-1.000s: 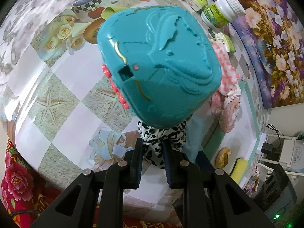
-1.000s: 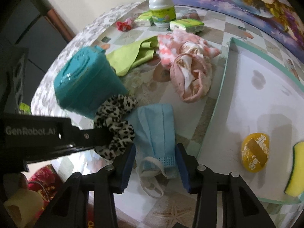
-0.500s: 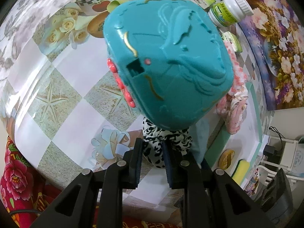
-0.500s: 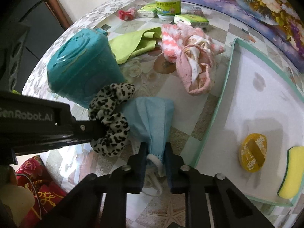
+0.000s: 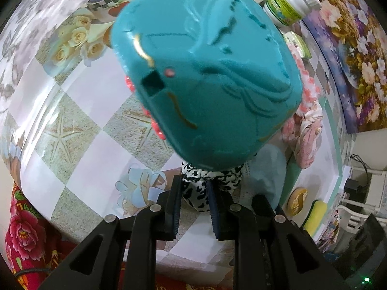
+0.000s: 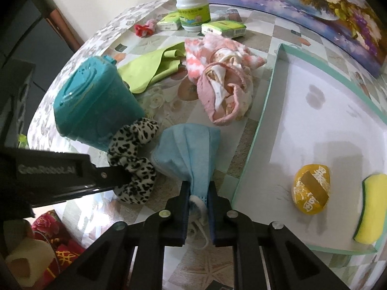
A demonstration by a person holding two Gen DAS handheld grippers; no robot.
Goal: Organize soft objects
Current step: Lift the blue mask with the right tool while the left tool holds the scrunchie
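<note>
My left gripper (image 5: 193, 201) is shut on a leopard-print scrunchie (image 5: 205, 193), also seen in the right wrist view (image 6: 135, 166). The scrunchie touches a teal plastic box (image 5: 208, 72), which is tilted up off the table (image 6: 96, 106). My right gripper (image 6: 198, 201) is shut on the near edge of a blue face mask (image 6: 191, 149) and holds it lifted. A pink and white cloth pile (image 6: 222, 84) and a lime green cloth (image 6: 150, 70) lie behind on the table.
A shallow white tray with a teal rim (image 6: 254, 140) at the right holds a yellow round item (image 6: 310, 189) and a yellow-green sponge (image 6: 371, 207). A white bottle (image 6: 192, 7), two green packets (image 6: 223, 27) and a red hair tie (image 6: 142, 30) sit at the back.
My right gripper closed on the blue mask and lifted its edge. My left gripper kept its hold on the scrunchie, and the teal box tilted and loomed larger.
</note>
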